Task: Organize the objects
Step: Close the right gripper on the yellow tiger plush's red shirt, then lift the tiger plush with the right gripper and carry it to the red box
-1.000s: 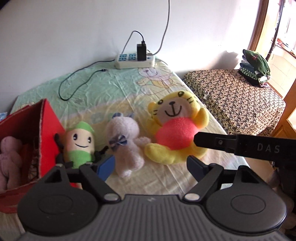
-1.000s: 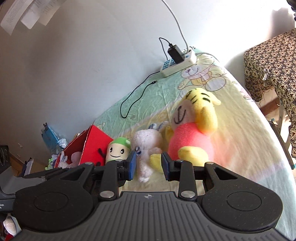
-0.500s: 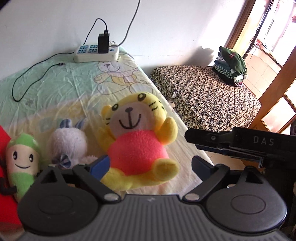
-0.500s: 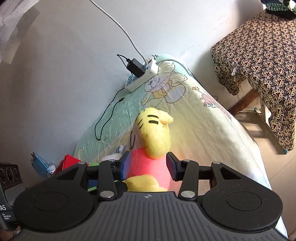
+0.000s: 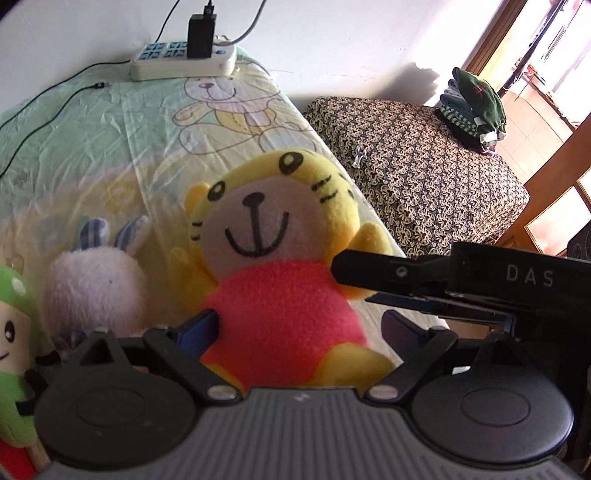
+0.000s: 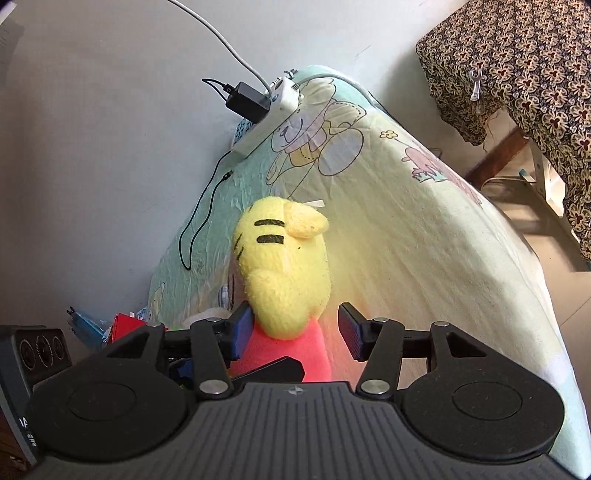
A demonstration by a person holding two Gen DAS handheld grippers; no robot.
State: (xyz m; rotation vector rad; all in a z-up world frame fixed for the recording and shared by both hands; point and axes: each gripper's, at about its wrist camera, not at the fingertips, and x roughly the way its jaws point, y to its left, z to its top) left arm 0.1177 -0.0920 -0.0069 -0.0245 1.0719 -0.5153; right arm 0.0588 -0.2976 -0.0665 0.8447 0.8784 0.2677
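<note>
While both grippers close in on it, the yellow tiger plush (image 5: 273, 266) sits upright on the bed (image 5: 92, 122), near the bed's right edge, face toward the left wrist camera.

Left gripper (image 5: 299, 328): jaws wide, narrowing slightly, straddling the plush's red belly. The blue left pad looks to be at the belly's side, contact unclear; the right pad stands clear of it. No grip.

Right gripper (image 6: 295, 328): comes in from the plush's side, jaws opening, with the yellow arm and red body between them. Left pad sits just beside the fur, possibly brushing; right pad is apart from it. Not clamped. One of its black fingers (image 5: 391, 273) shows in the left wrist view, tip at the plush's raised arm.

Beside the tiger, on its left in the left wrist view: white bunny plush (image 5: 92, 284) with striped ears, then a green-capped doll (image 5: 13, 332) at the frame edge.

At the head of the bed by the wall: white power strip (image 5: 181, 62) with a black adapter (image 5: 199, 35) plugged in. Patterned cloth-covered counter (image 5: 417, 162) stands past the bed, folded clothes (image 5: 472, 107) on top.
</note>
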